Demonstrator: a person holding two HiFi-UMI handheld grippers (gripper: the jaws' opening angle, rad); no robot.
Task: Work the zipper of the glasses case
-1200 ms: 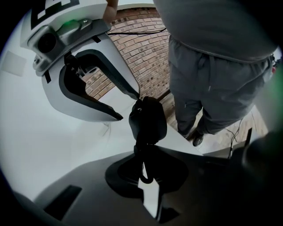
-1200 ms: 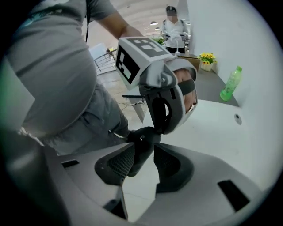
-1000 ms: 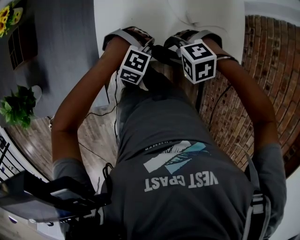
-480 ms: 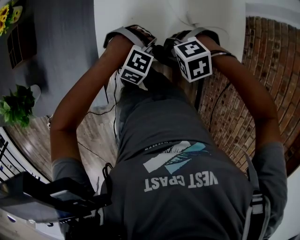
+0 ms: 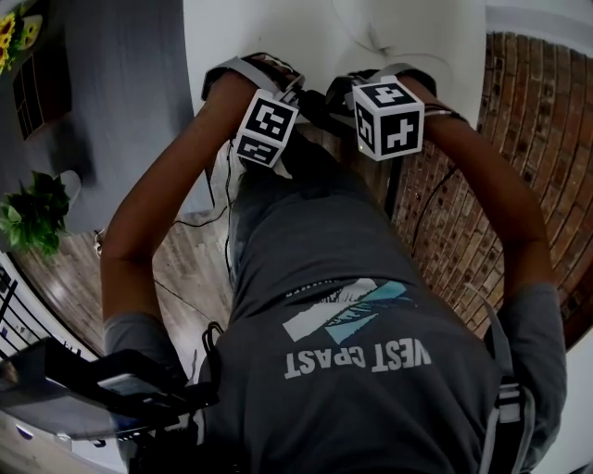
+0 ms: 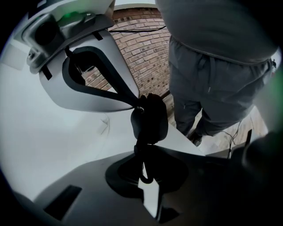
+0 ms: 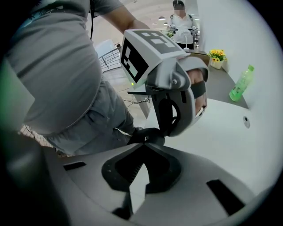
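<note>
Both forearms reach forward and converge, wrists close together, and both tools tilt steeply down over the near edge of the white table (image 5: pixel 278 28). The left gripper (image 6: pixel 142 149) is pinched closed on the lower end of the black glasses case (image 6: pixel 151 121), with a thin dark loop from the case hanging in its jaw gap. The case is held up between the two tools, just above the tabletop and near the table's corner. The right gripper (image 7: pixel 143 142) comes in from the opposite side. Its jaws have just been closing and now stand together, tips nipping the small shiny zipper pull (image 6: pixel 139 108) at the case's top edge. The two grippers nearly touch and their marker cubes sit side by side. The person's torso and legs stand right behind the table edge, so room there is tight. The tabletop beyond is bare and wide. A green bottle (image 7: pixel 241 84) stands well apart on the grey counter, with the brick floor (image 5: pixel 528 120) to the right.
</note>
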